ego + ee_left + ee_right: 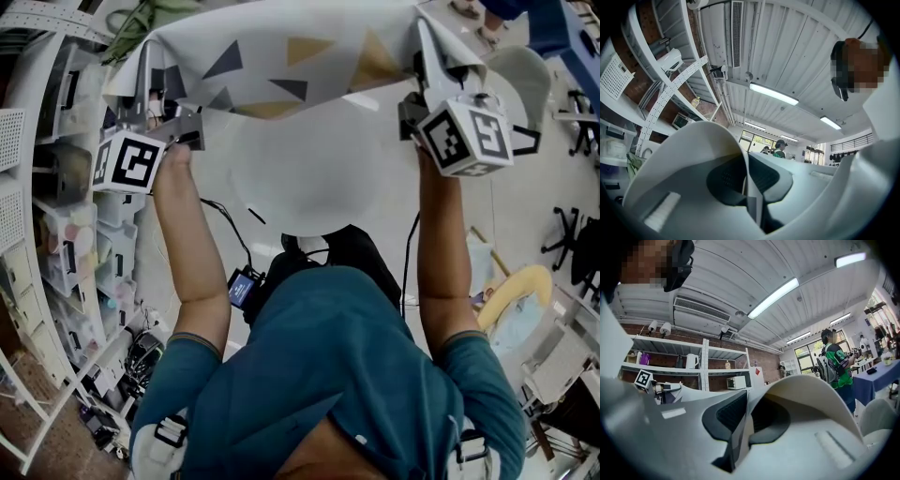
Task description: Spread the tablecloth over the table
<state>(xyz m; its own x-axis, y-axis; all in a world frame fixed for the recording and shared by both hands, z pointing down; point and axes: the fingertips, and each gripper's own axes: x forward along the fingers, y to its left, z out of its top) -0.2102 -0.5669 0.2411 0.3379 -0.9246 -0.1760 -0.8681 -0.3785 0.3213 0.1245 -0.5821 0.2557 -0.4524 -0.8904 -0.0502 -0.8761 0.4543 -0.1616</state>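
Head view, steeply down: white tablecloth (281, 56) printed with grey and tan triangles, held stretched in the air between two grippers, across the far side of a round white tabletop (319, 187); contact with that tabletop impossible to tell. Left gripper (150, 89) pinched tight on the cloth's left corner, square-marked cube facing the camera. Right gripper (433, 56) pinched the same way on the right corner, cloth bunched over its white jaws. Bare forearms raised on either side, teal shirt (356, 375) at the bottom of the frame. Cluttered shelves (66, 234) down the left edge. Left gripper view: jaws pressed almost flush on a thin fold of cloth, more cloth rising at the right, long ceiling lights (773, 93) overhead. Right gripper view: jaws narrowed onto another thin fold, cloth sweeping away to the left, a person in a green top (836, 366) standing in the background by a blue-covered table (879, 378).
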